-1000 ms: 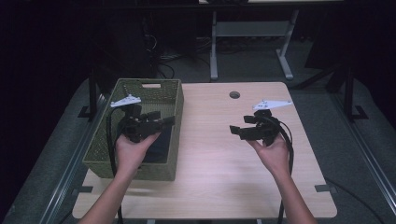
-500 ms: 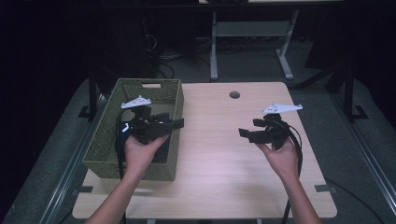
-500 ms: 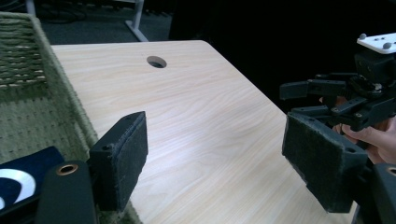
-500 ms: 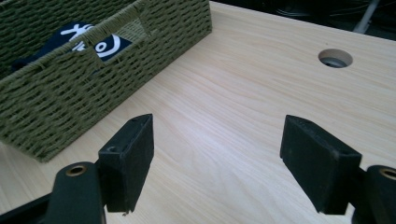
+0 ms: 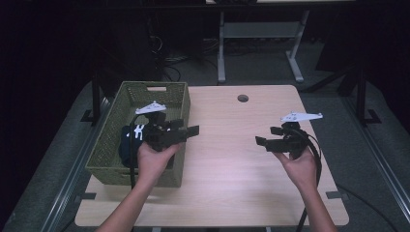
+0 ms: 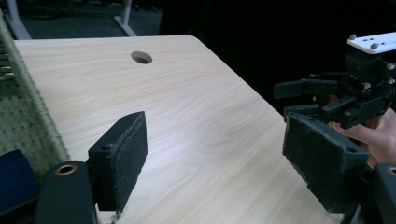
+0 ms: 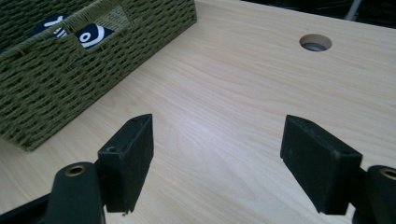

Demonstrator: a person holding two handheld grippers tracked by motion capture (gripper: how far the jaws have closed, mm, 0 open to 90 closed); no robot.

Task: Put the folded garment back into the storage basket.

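With both pairs of fingers spread wide and nothing between them, the two grippers hang above the bare wood, facing each other across the middle of the counter point(image 5: 232, 169). In the left gripper view the padded fingers point(image 6: 123, 158) stand well apart, pale grain showing in the gap, and the same goes for the right gripper view, where the black pads point(image 7: 133, 154) frame an open stretch of wood. Out from there, the left gripper point(image 5: 186, 131) sits in the person's left hand point(image 5: 152, 162) right at the near right edge of the green woven basket point(image 5: 109, 145), its fingers pointing across toward the other hand. The right gripper point(image 5: 263, 141) is held in the right hand point(image 5: 302, 166) over the right half of the counter, well apart from the basket, fingers aimed back to the left, its cable looping down past the wrist. A grey three-cornered plate rides on top of each. Inside the basket lies a dark blue item with white markings point(image 5: 128, 140), low against the floor of the basket and partly hidden behind the left gripper; the right gripper view catches it through the handle cut-out in the basket wall point(image 7: 91, 35). Farther back, a round hole point(image 5: 242, 98) is cut in the counter near its far edge.
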